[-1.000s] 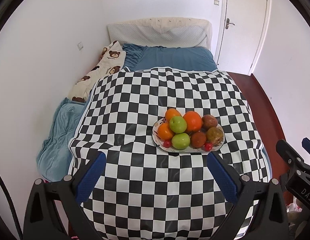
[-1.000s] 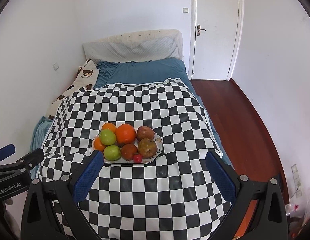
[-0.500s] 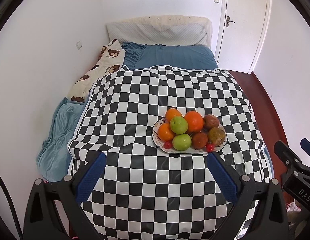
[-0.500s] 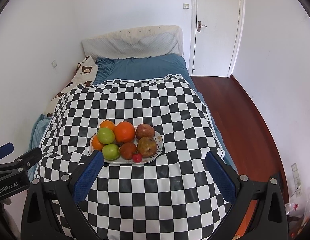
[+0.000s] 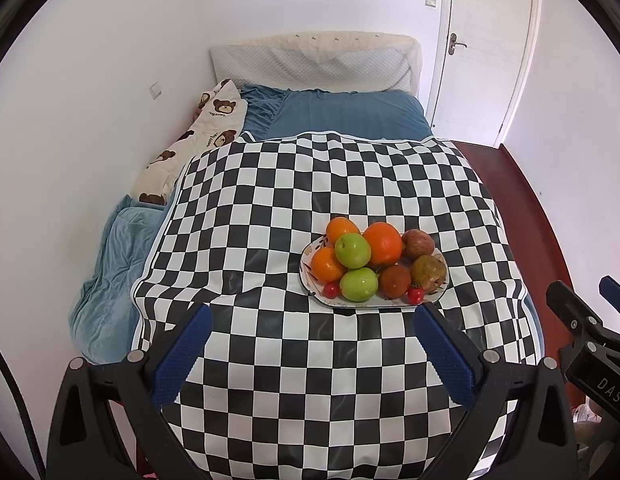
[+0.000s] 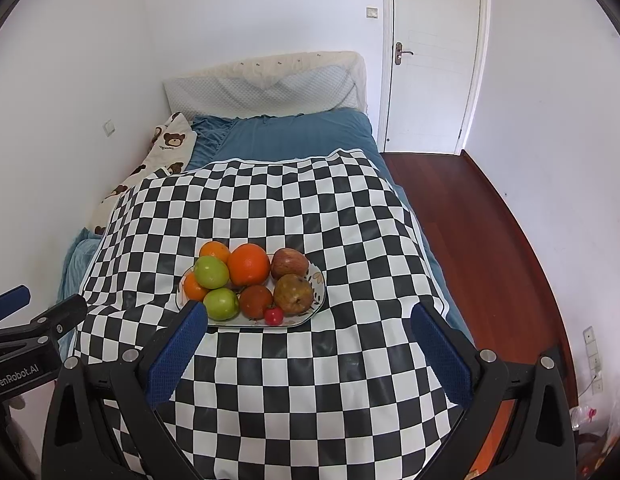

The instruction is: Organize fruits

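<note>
A white patterned plate (image 5: 310,258) (image 6: 316,280) sits on a black-and-white checkered cloth (image 5: 269,208) (image 6: 269,208) over a bed. It holds oranges (image 5: 384,242) (image 6: 248,264), green apples (image 5: 352,250) (image 6: 211,271), brownish-red fruits (image 5: 429,272) (image 6: 293,293) and small red cherry tomatoes (image 5: 415,295) (image 6: 273,315). My left gripper (image 5: 310,354) is open and empty, just short of the plate. My right gripper (image 6: 305,354) is open and empty, near the plate's front edge.
The blue bed (image 5: 350,110) runs back to a white headboard pillow (image 5: 314,62). A bear-print pillow (image 5: 213,120) lies at the left wall. A white door (image 6: 434,52) and red wood floor (image 6: 462,208) are on the right. The other gripper shows at each view's edge.
Both grippers have moved slightly forward toward the plate; the fruits sit a little lower and larger in both views. The jaws stay open.
</note>
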A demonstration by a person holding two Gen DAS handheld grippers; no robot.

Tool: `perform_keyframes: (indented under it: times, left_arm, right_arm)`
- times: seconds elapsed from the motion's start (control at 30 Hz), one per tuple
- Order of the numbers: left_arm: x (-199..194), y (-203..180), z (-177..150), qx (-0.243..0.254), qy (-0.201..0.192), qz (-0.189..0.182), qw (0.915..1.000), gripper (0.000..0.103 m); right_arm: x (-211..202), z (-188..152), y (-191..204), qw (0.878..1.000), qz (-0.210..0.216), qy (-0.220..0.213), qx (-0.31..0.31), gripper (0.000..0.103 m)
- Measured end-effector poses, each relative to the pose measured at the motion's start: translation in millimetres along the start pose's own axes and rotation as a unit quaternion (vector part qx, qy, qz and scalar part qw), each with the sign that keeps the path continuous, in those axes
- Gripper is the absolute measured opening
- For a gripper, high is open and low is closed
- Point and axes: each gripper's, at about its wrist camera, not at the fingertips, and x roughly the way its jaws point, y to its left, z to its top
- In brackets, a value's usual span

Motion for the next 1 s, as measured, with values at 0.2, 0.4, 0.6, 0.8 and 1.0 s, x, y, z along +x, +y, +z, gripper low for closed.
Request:
perform_keyframes:
  times: [0.2,0.4,0.6,0.8,1.0]
  left_arm:
    - [-0.2,-1.4,-1.2,0.000,0.000,0.001,1.0000,0.103]
    - [0.1,-2.3,-2.2,0.000,0.001,-0.001,1.0000,0.103]
    - [-0.6,-2.6,-3.0,0.001,0.000,0.001,1.0000,0.103]
    - [-0.4,-4.2,-3.6,0.001,0.001,0.000,1.0000,0.103]
    - [-1.1,-4.6,-4.0,0.000,0.001,0.000,1.0000,0.103]
  right_arm:
    - [-0.7,-0.6,0.3,1.000,0.000,0.000,0.000,0.103]
    - [0.2,-1.1,0.0,1.000,0.001,0.001,0.002,0.103]
    - [-0.6,-3.0,1.0,1.000,0.003,0.000,0.002,0.103]
    - [-1.7,-5.1,1.2,1.000,0.006,0.002,0.002,0.103]
    - [-2.9,-7.9,0.2,1.000,0.010,0.003,0.003,0.103]
